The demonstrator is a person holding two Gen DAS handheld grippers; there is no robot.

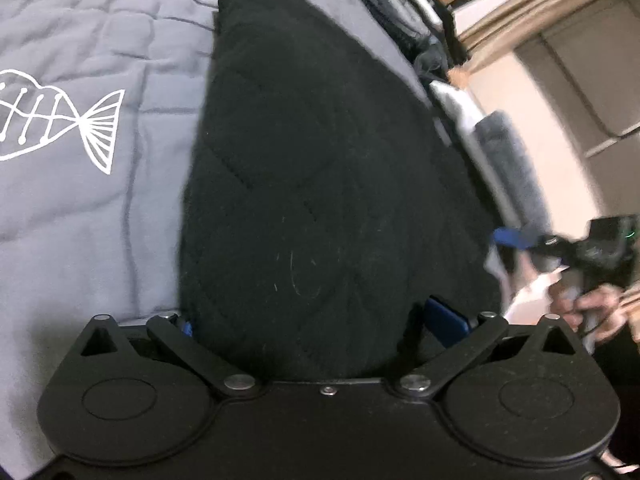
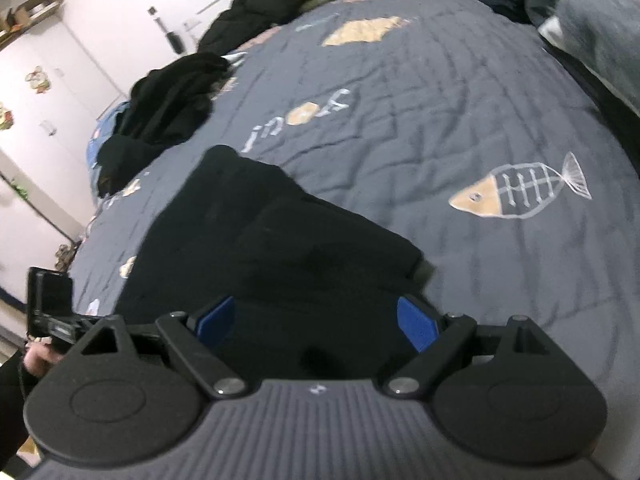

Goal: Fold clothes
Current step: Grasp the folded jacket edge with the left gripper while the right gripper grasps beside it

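While the black garment (image 2: pixel 272 256) lies flat on the grey bedspread (image 2: pixel 440 120), both sets of tongs sit low over its near edge with their blue pads spread wide apart. In the left wrist view the left tongs (image 1: pixel 320 320) stand open, and the dark quilted cloth (image 1: pixel 320 160) bulges up between the pads and hides most of the left-hand pad, so I cannot tell whether either pad is touching it. In the right wrist view the right tongs (image 2: pixel 316 324) are open as well, both blue fingers (image 2: pixel 416 324) showing in full with the garment's edge lying below and between them. The garment looks already folded over on itself (a thicker layer runs along the side nearest the fish drawing), and it stretches away from the tongs toward the middle of the bed. A fish outline with a tan head (image 2: pixel 516 192) is printed on the bedspread just to the right of the garment, well clear of it. Beyond the garment on its left, a loose heap of dark clothes (image 2: pixel 168 104) sits near the bed's far left edge, apart from the garment. To the far right of the garment, a grey folded pile (image 2: pixel 600 36) rests at the bed's edge. The left wrist view is blurred on its right side, where the other handle and a hand (image 1: pixel 596 308) show.
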